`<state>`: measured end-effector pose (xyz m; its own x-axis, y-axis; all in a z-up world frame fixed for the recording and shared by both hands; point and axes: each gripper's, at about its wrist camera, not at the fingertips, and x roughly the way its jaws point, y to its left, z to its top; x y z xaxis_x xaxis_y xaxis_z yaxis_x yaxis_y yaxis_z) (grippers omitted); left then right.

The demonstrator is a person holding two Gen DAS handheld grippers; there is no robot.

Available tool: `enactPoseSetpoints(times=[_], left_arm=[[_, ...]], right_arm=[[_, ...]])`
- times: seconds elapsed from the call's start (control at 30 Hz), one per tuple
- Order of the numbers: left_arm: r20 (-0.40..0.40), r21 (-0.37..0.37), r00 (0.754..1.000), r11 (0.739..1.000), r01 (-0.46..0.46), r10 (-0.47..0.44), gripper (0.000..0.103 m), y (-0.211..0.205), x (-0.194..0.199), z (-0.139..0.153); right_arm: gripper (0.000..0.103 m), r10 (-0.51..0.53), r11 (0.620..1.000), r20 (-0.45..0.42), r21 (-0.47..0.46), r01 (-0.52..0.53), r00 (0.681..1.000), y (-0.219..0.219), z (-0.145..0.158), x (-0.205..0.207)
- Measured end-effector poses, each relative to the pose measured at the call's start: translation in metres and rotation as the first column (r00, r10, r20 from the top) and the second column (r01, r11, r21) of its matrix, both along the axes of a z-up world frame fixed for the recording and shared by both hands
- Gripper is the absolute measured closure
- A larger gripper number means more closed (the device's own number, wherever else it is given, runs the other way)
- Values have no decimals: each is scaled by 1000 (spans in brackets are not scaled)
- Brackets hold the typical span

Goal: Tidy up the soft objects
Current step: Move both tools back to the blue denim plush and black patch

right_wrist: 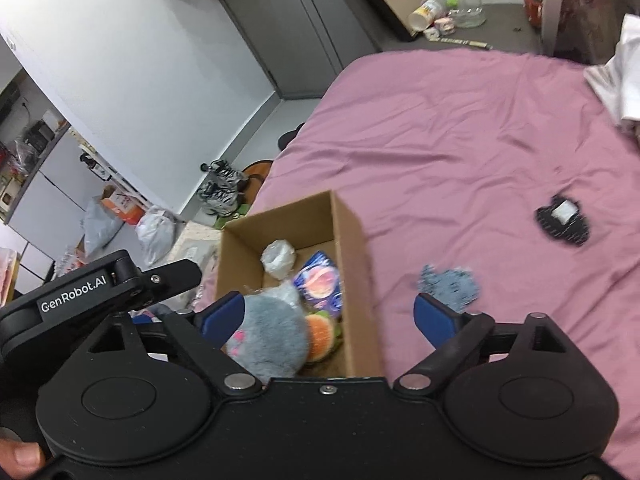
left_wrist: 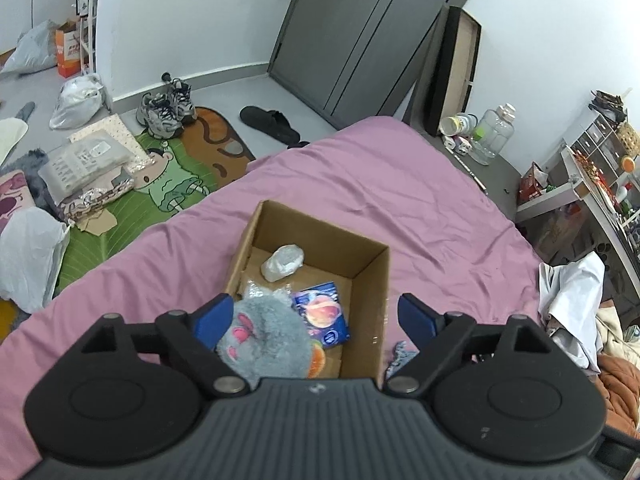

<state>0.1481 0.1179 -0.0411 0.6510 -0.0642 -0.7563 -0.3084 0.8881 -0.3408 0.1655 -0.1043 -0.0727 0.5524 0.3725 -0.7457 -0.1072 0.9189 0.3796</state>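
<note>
Tongs on both sides stand spread and hold nothing: left tongs (left_wrist: 316, 316), right tongs (right_wrist: 330, 316) above the cardboard box (right_wrist: 352, 240) on the pink bed (right_wrist: 480, 120). Inside lies a grey plush (right_wrist: 268, 340) (the left tool reads "GenRobot.AI").

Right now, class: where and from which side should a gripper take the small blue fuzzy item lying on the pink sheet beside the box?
Probably from straight above, pinching across its bunched middle. The blue fuzzy item lies flat on the pink sheet, just outside the cardboard box, so no side offers an edge. The open right gripper is nearest.
</note>
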Motion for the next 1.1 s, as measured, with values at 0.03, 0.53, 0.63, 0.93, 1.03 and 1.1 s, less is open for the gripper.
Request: enactPoseSetpoints(times=[0.03,0.53,0.63,0.93,1.03,1.1], left_arm=[[6,5,1000,1000,4,-4,14,-4,0,3],[11,88,996,992,88,-90,11,-61,6,19],[2,99,994,990,104,-105,11,-72,9,19],[-32,131,988,980,152,-149,11,-108,19,10],[-41,132,987,979,158,-154,11,-119,23,5],[-49,131,985,977,168,-163,11,-125,26,0]], right_arm=[[9,-1,1000,4,-2,1,1000,-4,4,0],[0,63,997,71,-58,-59,995,-74,36,7],[0,51,998,71,-50,-48,996,-89,37,11],[0,20,996,51,-82,-16,999,-132,26,26],[0,22,997,56,-81,-17,998,-143,22,30],[0,28,997,68,-76,-23,997,-150,16,33]])
